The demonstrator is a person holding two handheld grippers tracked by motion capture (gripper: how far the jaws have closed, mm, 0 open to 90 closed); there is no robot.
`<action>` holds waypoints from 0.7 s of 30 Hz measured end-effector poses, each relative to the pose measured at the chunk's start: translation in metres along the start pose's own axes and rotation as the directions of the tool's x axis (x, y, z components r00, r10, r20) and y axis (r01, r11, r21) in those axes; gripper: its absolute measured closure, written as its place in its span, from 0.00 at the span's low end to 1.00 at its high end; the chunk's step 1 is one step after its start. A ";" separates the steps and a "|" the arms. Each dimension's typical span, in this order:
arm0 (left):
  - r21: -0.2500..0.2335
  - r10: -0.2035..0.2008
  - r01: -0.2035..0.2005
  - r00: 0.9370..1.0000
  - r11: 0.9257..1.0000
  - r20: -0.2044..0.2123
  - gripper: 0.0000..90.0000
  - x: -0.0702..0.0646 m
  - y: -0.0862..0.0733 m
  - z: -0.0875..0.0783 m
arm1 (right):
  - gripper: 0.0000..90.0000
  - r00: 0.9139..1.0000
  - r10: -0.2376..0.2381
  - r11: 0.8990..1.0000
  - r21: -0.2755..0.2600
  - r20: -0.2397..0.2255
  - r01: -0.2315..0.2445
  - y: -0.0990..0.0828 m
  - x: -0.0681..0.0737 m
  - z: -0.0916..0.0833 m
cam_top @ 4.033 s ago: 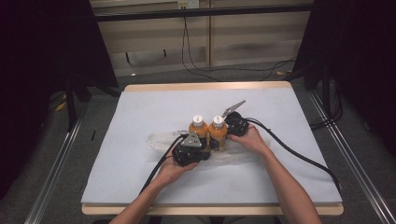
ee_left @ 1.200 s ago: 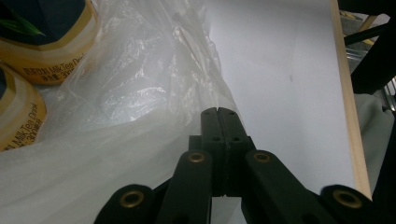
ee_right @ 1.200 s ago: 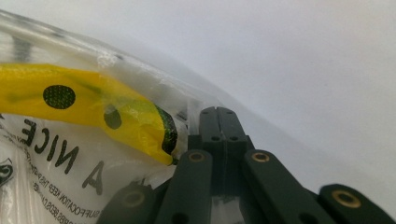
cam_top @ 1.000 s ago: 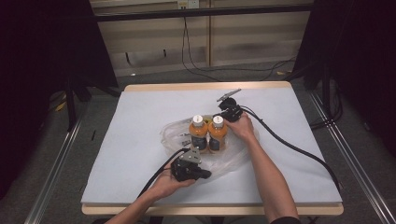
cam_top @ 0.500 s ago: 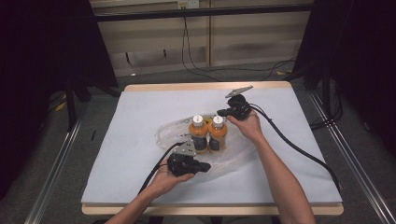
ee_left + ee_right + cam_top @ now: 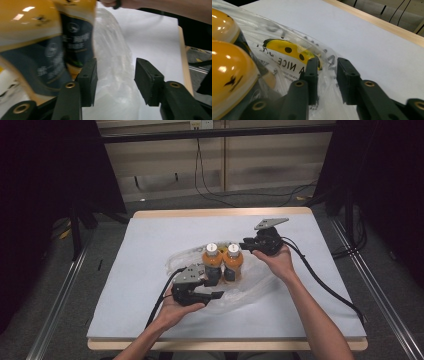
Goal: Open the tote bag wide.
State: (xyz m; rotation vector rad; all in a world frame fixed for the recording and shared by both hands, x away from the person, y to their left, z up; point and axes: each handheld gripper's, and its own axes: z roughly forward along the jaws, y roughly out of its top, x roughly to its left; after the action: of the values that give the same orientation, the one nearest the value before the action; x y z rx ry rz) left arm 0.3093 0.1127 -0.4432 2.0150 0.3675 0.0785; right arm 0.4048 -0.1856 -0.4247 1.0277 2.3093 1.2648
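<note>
Both grippers [image 6: 220, 295] [image 6: 243, 243] newly off bag [image 6: 250, 282]

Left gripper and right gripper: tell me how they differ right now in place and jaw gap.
The left gripper sits at the near side of the plastic bag, below the two orange bottles; the right gripper sits at the far side, beside the bottle caps. The left gripper's jaws stand wider apart than the right gripper's. Both have just been opening, with clear bag film between the jaws but no pad pressing on it.

Two bottles [image 6: 222, 261], one plastic bag [image 6: 250, 285]
</note>
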 end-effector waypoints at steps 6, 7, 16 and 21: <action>-0.017 -0.027 0.026 0.998 1.000 -0.065 0.42 0.009 0.001 -0.011 | 0.39 1.000 -0.015 1.000 -0.017 0.025 0.015 -0.010 0.008 -0.020; -0.017 -0.030 0.029 0.996 0.999 -0.082 0.38 0.010 0.001 -0.014 | 0.34 0.999 -0.013 1.000 -0.026 0.035 0.014 -0.012 0.009 -0.024; -0.035 -0.040 0.034 0.984 0.999 -0.176 0.19 0.018 -0.002 -0.039 | 0.14 0.998 0.030 0.999 -0.045 0.061 -0.027 -0.035 0.020 -0.058; -0.044 -0.049 0.041 0.977 0.998 -0.205 0.14 0.022 -0.004 -0.052 | 0.19 0.997 0.038 0.997 -0.075 0.060 -0.033 -0.045 0.026 -0.079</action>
State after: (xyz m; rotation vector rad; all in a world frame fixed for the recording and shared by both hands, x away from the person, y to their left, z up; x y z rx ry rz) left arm 0.3178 0.1653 -0.4250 1.9631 0.5391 0.2662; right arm 0.3218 -0.2300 -0.4162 1.0722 2.1907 1.3033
